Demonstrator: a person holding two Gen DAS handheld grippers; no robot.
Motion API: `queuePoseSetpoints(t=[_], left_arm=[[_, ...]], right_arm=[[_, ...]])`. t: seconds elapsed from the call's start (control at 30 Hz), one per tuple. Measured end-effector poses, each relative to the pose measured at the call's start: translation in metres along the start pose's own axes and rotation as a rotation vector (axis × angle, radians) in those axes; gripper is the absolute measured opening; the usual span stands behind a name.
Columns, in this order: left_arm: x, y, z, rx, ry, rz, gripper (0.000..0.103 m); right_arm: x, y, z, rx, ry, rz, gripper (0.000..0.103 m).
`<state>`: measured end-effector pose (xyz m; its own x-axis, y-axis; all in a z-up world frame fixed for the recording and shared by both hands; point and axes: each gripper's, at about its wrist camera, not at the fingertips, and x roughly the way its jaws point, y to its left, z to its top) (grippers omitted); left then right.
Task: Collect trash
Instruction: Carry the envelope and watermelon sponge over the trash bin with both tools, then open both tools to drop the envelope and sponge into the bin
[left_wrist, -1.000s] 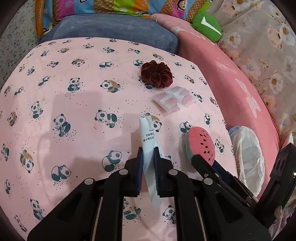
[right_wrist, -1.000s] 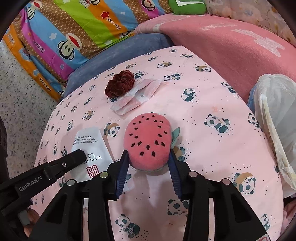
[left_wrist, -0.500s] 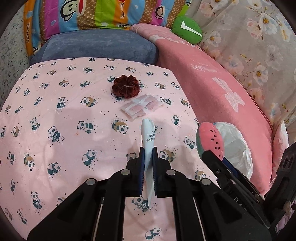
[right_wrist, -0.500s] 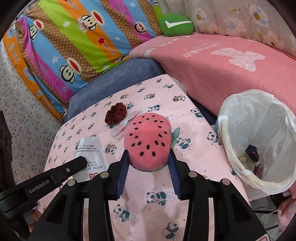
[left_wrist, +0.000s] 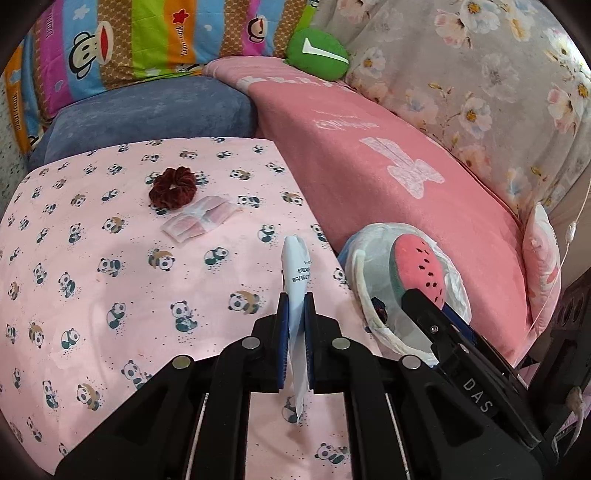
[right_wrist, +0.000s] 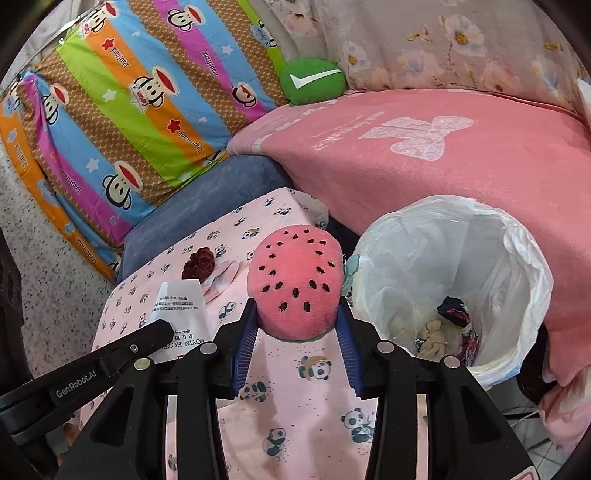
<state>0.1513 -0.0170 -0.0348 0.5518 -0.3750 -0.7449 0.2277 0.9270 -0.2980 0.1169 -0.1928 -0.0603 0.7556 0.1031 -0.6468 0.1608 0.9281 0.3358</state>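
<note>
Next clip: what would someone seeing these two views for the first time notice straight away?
The pink watermelon plush clamped in the right gripper, close beside the white-lined trash bin that already holds scraps. Next, the white packet pinched edge-on in the shut left gripper above the panda-print cloth. A dark red scrunchie and a small clear wrapper lie on that cloth.

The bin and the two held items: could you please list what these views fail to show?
- Bin contents: right view, crumpled scraps too small to identify.
- Bin: left view, inside blocked by watermelon toy.
- Sachet: left view, edge-on, print unreadable.
- Sachet lower end: right view, hidden behind left gripper.
</note>
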Motion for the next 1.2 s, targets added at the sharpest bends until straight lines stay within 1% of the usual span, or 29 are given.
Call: queuePoseSetpoints(t=[0.33, 0.6, 0.77, 1.03, 1.07, 1.1, 1.13, 1.17, 1.2], left_arm=[[0.006, -0.057, 0.000, 0.091, 0.013, -0.087, 0.007], [0.014, -0.101, 0.003, 0.165, 0.021, -0.156, 0.008], [0.027, -0.127, 0.004, 0.205, 0.026, -0.173, 0.008], [0.048, -0.158, 0.004, 0.247, 0.051, -0.200, 0.010], [0.051, -0.159, 0.004, 0.242, 0.050, -0.204, 0.012], [0.052, -0.159, 0.005, 0.237, 0.048, -0.197, 0.022], [0.053, -0.157, 0.006, 0.229, 0.047, -0.193, 0.029], [0.054, -0.154, 0.006, 0.218, 0.044, -0.185, 0.043], [0.054, -0.152, 0.007, 0.206, 0.035, -0.175, 0.048]], right_arm=[[-0.029, -0.056, 0.006, 0.086, -0.052, -0.056, 0.040], [-0.041, -0.096, 0.008, 0.146, -0.079, -0.096, 0.040], [-0.047, -0.118, 0.010, 0.176, -0.090, -0.120, 0.040], [-0.050, -0.140, 0.013, 0.191, -0.103, -0.152, 0.040], [-0.049, -0.142, 0.013, 0.193, -0.103, -0.154, 0.040], [-0.049, -0.144, 0.014, 0.195, -0.103, -0.155, 0.040], [-0.049, -0.145, 0.014, 0.197, -0.102, -0.156, 0.040], [-0.049, -0.146, 0.013, 0.199, -0.102, -0.157, 0.040], [-0.048, -0.147, 0.012, 0.199, -0.101, -0.157, 0.040]])
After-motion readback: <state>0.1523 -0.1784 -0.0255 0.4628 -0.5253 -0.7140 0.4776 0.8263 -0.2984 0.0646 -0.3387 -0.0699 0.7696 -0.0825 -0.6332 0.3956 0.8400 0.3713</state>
